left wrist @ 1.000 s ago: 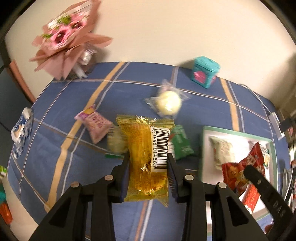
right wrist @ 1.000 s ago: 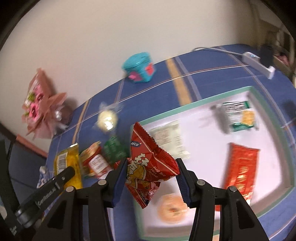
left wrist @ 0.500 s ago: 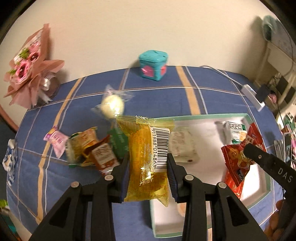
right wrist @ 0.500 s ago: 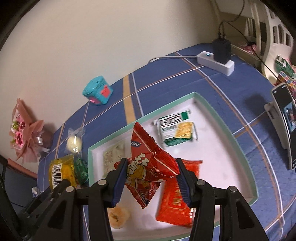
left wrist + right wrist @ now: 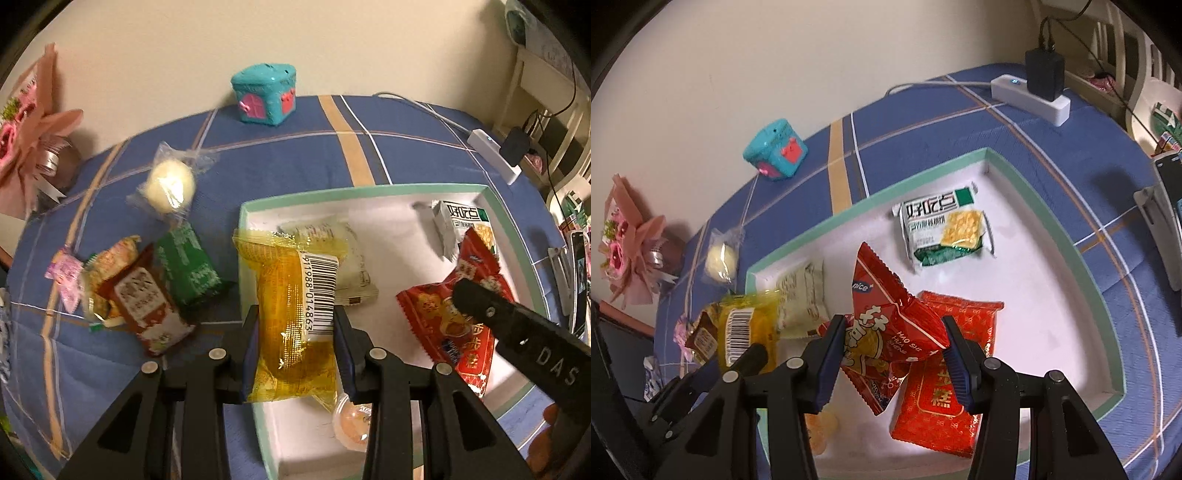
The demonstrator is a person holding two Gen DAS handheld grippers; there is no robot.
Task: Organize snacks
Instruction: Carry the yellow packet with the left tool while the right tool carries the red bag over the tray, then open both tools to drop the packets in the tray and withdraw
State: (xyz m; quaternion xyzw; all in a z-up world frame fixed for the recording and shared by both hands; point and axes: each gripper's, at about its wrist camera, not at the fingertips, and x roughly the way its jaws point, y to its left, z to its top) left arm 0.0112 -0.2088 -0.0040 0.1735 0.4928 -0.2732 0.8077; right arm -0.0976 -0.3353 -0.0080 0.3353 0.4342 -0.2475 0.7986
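Observation:
My left gripper [image 5: 295, 332] is shut on a yellow snack packet [image 5: 291, 314] with a barcode label, held above the left edge of the white tray [image 5: 332, 194] with a green rim. My right gripper [image 5: 892, 347] is shut on a red snack bag [image 5: 890, 325] over the tray's [image 5: 1034, 295] near middle. In the tray lie a cracker packet [image 5: 942, 229], a flat red packet [image 5: 942, 398], a pale packet [image 5: 801, 291] and a round jelly cup [image 5: 351, 421]. The right gripper's finger [image 5: 517, 332] crosses the left wrist view at the right.
Left of the tray on the blue plaid cloth lie a green packet [image 5: 188, 266], a brown-red packet [image 5: 147, 310], a pink candy [image 5: 66, 273] and a wrapped white ball [image 5: 170, 182]. A teal box [image 5: 264, 94] and a pink bouquet [image 5: 26, 129] stand by the wall. A power strip [image 5: 1030, 96] lies far right.
Both grippers have carried their packets rightward and lower, from over the loose snacks to over the tray. The tray now looks larger in both views. Both grips are unchanged.

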